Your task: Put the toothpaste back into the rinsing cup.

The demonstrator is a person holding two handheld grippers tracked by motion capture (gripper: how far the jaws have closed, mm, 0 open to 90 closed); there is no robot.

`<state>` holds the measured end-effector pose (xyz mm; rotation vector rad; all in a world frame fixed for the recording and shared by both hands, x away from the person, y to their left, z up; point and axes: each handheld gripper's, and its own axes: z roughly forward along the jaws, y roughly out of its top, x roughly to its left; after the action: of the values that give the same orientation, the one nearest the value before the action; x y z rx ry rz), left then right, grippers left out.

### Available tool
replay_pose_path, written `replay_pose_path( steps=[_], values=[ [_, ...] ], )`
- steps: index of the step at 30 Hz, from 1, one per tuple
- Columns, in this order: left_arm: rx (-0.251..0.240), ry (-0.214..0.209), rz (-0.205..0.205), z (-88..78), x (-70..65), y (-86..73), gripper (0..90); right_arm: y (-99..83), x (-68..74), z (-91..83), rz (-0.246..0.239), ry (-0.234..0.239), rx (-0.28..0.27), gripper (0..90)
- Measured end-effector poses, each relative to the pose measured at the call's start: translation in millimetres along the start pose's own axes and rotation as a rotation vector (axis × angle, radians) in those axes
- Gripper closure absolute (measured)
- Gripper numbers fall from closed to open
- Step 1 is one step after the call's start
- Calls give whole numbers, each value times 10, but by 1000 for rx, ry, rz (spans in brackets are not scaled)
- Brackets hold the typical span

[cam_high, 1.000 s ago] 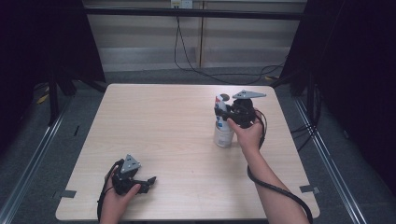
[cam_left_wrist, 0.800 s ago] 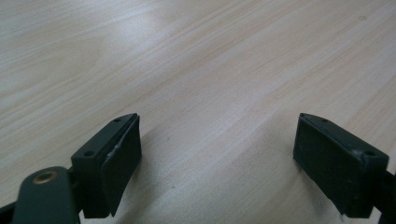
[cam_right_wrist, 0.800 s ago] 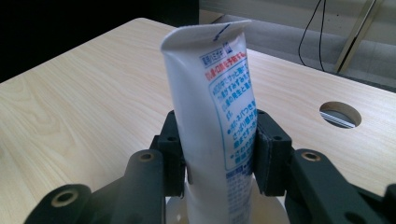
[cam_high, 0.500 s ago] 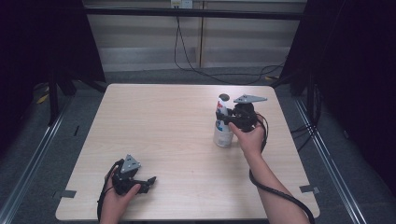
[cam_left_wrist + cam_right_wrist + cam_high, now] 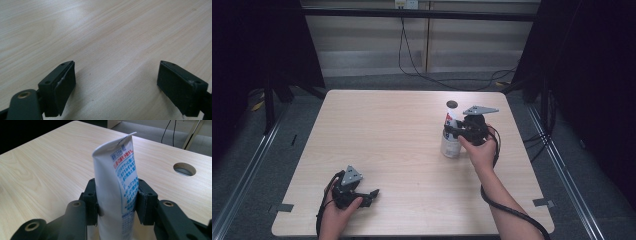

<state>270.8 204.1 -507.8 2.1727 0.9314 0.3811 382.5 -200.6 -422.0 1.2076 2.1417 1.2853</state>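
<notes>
A white tube point(image 5: 451, 145) with blue and red print stands upright on the light wooden table point(image 5: 387, 130), right of the middle. My right gripper point(image 5: 452, 131) holds it level from the right. In the right gripper view the tube point(image 5: 117, 177) rises between the two pads point(image 5: 145, 202), which still touch its sides. These jaws have just been opening a little with the tube between them. My left gripper point(image 5: 371, 196) rests near the front left corner. Its jaws point(image 5: 116, 87) stand wide apart over bare wood with nothing between them.
A round cable hole point(image 5: 452, 104) lies in the tabletop just behind the tube, and it also appears in the right gripper view point(image 5: 184, 169). Black frame posts and dark curtains flank the table. Cables run over the grey floor behind it.
My right gripper and the tube have shifted slightly toward the near side of the table. The left gripper has kept still.
</notes>
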Motion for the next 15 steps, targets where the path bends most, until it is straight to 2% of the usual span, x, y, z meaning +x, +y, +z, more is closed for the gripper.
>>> replay_pose_path(
  steps=[15],
  values=[
    [0,1,1,0,0,0,151,-98,34,32,-22,8,33,590]
  ],
)
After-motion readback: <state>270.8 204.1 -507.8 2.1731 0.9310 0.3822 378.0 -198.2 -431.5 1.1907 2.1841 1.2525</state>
